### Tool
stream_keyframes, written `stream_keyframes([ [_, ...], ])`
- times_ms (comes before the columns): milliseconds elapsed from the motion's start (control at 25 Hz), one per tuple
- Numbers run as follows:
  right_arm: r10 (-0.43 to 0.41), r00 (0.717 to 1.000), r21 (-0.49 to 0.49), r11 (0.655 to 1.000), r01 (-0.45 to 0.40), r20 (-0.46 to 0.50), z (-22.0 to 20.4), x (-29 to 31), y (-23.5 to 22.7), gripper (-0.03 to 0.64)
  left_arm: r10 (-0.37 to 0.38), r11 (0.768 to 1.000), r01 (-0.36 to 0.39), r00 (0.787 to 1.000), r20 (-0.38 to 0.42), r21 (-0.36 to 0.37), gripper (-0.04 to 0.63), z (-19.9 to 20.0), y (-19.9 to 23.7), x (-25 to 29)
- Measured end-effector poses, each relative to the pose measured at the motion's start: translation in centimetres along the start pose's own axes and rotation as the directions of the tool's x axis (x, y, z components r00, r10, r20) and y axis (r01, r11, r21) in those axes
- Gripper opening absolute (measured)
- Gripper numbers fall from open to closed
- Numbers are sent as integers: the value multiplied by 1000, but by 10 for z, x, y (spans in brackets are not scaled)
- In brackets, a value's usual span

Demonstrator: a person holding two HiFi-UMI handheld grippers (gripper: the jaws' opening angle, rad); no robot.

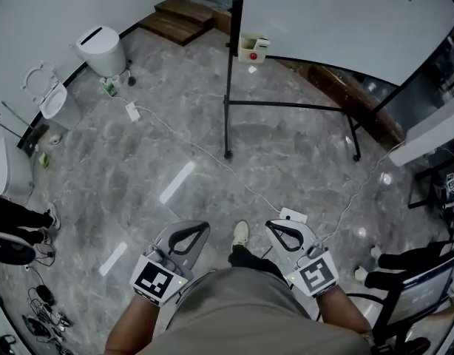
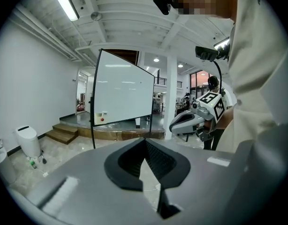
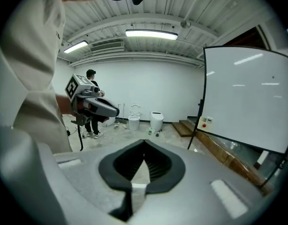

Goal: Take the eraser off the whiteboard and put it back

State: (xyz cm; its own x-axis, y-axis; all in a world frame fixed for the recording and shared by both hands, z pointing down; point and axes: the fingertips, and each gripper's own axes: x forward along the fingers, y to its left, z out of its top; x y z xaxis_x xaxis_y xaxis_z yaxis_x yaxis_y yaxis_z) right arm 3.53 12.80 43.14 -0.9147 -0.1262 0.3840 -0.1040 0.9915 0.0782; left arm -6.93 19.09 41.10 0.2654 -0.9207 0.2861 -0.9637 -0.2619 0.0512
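Head view: left tool (image 1: pixel 197 228), right tool (image 1: pixel 277 227) both closed, empty; eraser (image 1: pixel 253 48) on whiteboard (image 1: pixel 345 13)

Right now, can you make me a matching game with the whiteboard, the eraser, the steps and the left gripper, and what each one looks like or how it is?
Things:
1. whiteboard
2. eraser
3. steps
4. left gripper

Colour, place or state:
A. brown and wooden
B. shut, with nothing between its jaws
C. big and white, upright on a black stand
D. small and white with a red spot, at the board's lower corner

Right pairs: 1-C, 2-D, 3-A, 4-B.
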Motion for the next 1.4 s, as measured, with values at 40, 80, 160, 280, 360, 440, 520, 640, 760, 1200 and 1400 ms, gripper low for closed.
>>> stream_keyframes([
  [40,-2,1000,-2,1000,2,2,1,5,-16,2,4,1000,-4,1000,2,7,6,8,9,14],
  [80,-4,1000,-5,1000,4,6,2,9,-33,2,11,1000,-11,1000,4,9,6,15,19,29],
  [160,-11,1000,-5,1000,11,21,4,16,-68,2,23,1000,-23,1000,8,18,6,29,37,59],
  [280,-30,999,4,1000,30,27,2,22,-119,2,32,999,-33,999,16,31,6,49,55,101],
  [360,-38,999,-7,999,39,24,1,28,-145,2,31,999,-31,999,26,34,6,62,66,125],
  [440,-43,999,-6,999,43,21,5,35,-162,2,22,999,-23,1000,23,39,6,71,79,144],
  [520,-51,999,13,999,51,17,8,45,-177,2,16,999,-17,1000,16,42,8,77,95,163],
  [640,-69,998,33,997,69,7,6,59,-201,2,-7,997,5,1000,25,75,13,81,123,198],
  [760,-113,994,47,992,113,-10,1,70,-228,2,-43,995,41,999,25,91,33,86,152,235],
  [1200,-372,926,139,916,377,-58,33,115,-339,2,-180,953,180,983,-22,244,115,129,284,378],
  [1400,-437,895,141,884,446,-94,27,137,-368,2,-221,918,230,973,-66,323,148,137,329,443],
])
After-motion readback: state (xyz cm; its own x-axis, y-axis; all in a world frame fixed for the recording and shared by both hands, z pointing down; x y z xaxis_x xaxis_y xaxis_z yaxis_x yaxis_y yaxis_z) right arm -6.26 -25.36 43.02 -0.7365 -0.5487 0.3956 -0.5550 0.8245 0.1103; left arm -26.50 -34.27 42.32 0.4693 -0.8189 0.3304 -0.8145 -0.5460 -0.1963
